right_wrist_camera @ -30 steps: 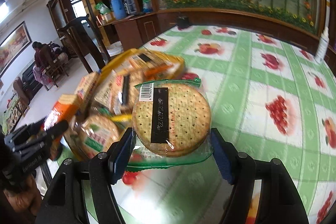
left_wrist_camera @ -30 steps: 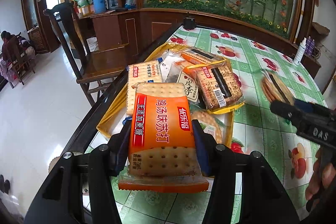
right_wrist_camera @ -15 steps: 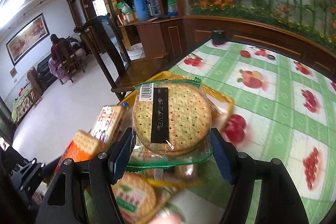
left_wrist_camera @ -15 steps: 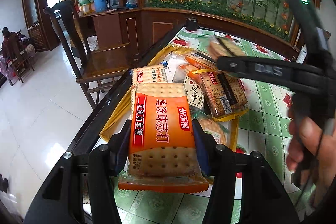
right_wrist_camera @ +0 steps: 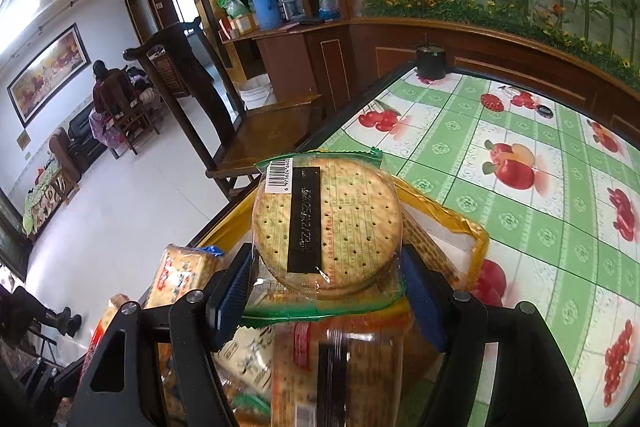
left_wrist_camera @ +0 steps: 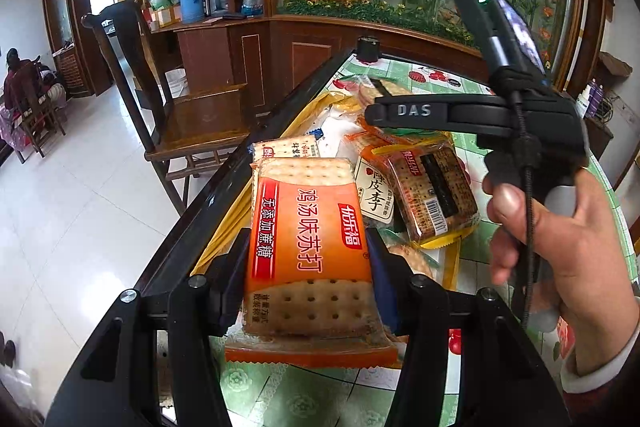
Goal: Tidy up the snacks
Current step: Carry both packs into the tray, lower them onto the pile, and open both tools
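My left gripper [left_wrist_camera: 308, 259] is shut on an orange soda cracker packet [left_wrist_camera: 306, 243] and holds it above the near end of a yellow tray [left_wrist_camera: 224, 227] full of snack packets. My right gripper [right_wrist_camera: 326, 279] is shut on a clear packet of round biscuits [right_wrist_camera: 326, 223] with a green edge, held over the same yellow tray [right_wrist_camera: 460, 223]. The right gripper's body [left_wrist_camera: 480, 115] and the hand on it cross the left wrist view above the tray. A brown cracker packet [left_wrist_camera: 436, 191] and a white plum packet [left_wrist_camera: 374, 193] lie in the tray.
The table has a green checked cloth with fruit prints [right_wrist_camera: 520, 163] and a dark edge [left_wrist_camera: 224, 187]. A wooden chair [left_wrist_camera: 192, 115] stands just off the table's left side. A small black pot [right_wrist_camera: 430, 61] sits at the far table corner. A wood cabinet stands behind.
My right gripper has carried the round biscuit packet leftward and farther over the tray. My left gripper has kept the orange packet almost still.
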Tool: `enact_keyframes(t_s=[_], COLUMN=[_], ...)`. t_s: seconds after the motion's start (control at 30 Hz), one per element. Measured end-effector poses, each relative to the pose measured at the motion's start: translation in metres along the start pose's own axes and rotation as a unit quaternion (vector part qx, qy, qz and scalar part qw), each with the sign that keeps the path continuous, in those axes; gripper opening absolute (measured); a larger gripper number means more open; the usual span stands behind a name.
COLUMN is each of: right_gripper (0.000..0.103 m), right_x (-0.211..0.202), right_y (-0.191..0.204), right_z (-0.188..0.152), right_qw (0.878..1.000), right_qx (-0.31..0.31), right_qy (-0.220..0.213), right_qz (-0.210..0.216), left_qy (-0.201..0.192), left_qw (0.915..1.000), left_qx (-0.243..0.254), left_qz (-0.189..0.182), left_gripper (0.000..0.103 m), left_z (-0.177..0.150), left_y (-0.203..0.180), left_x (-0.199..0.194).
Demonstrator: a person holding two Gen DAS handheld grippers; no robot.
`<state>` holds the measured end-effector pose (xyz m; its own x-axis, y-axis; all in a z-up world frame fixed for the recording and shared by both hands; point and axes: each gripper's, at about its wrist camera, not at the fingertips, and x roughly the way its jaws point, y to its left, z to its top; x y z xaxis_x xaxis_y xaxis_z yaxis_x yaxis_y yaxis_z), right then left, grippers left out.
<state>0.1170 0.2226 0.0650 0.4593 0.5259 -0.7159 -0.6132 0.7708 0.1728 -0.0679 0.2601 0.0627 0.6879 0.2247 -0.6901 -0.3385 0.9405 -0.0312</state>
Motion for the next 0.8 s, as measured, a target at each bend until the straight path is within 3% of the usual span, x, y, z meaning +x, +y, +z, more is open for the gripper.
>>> enact_keyframes(t_s=[0.27, 0.37, 0.5, 0.57, 0.63, 0.7, 0.8], right_gripper=[0.076, 0.083, 0.084, 0.084, 0.083, 0.069, 0.060], right_x=[0.013, 0.003, -0.028, -0.047, -0.059, -0.060, -0.051], right_y=[0.004, -0.004, -0.030, -0.045, -0.054, -0.057, -0.053], right_z=[-0.001, -0.005, -0.021, -0.033, -0.044, -0.052, -0.062], right_qw=[1.000, 1.000, 0.998, 0.996, 0.996, 0.995, 0.994], right_qx=[-0.006, 0.014, 0.058, 0.070, 0.057, 0.032, 0.001], right_qy=[0.014, 0.008, -0.022, -0.049, -0.066, -0.051, -0.020], right_qz=[0.000, 0.014, 0.025, 0.009, -0.033, -0.080, -0.106], left_qy=[0.008, 0.006, 0.002, 0.003, 0.004, 0.006, 0.008], left_qw=[1.0000, 1.0000, 1.0000, 1.0000, 0.9999, 0.9999, 0.9998], left_qx=[-0.003, -0.001, 0.003, 0.004, 0.003, 0.004, 0.006], left_qz=[0.002, 0.000, -0.003, -0.007, -0.010, -0.013, -0.018], left_gripper=[0.053, 0.053, 0.053, 0.053, 0.053, 0.053, 0.053], left_z=[0.003, 0.006, 0.008, 0.009, 0.011, 0.012, 0.016], left_y=[-0.002, -0.004, -0.009, -0.011, -0.011, -0.014, -0.020], left_x=[0.006, 0.007, 0.006, 0.009, 0.011, 0.014, 0.018])
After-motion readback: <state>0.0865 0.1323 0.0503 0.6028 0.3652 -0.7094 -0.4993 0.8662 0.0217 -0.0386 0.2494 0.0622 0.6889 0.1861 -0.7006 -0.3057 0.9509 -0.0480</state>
